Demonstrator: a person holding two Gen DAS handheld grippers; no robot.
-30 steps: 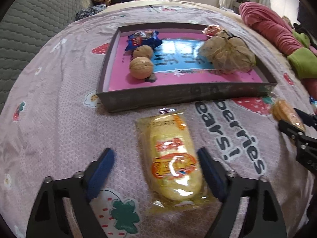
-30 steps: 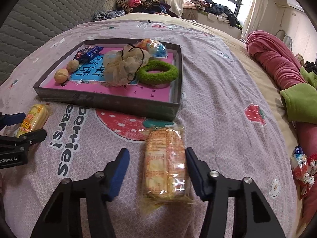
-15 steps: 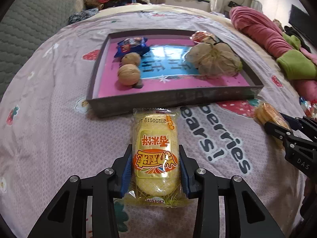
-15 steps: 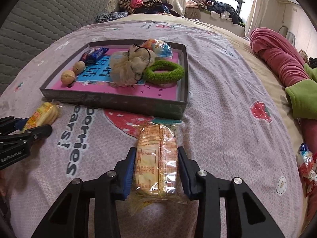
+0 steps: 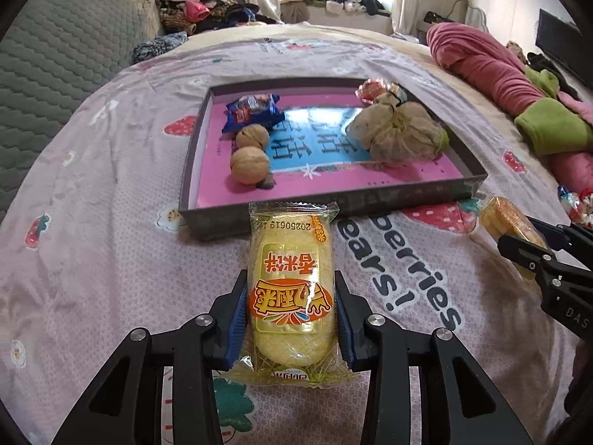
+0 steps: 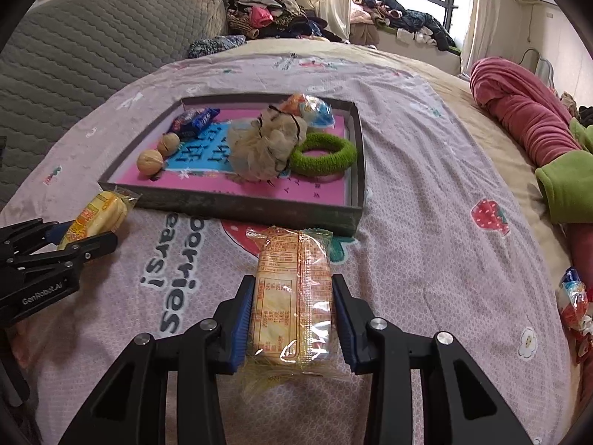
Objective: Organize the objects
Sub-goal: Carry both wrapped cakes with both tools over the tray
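A yellow rice-cake snack pack lies lengthwise in my left gripper, whose blue pads press its sides, just in front of the grey tray. My right gripper is shut on an orange cracker pack before the tray's near right corner. The right wrist view shows the left gripper and its yellow pack at the left. In the left wrist view the right gripper sits at the right with the cracker pack.
The pink-lined tray holds two walnuts, a blue snack packet, a beige mesh pouf, a green ring and a wrapped sweet. Rolled pink and green blankets lie at the right, loose wrappers at the edge.
Both grippers went from wide open around their packs to shut on them. The hands have barely shifted since.
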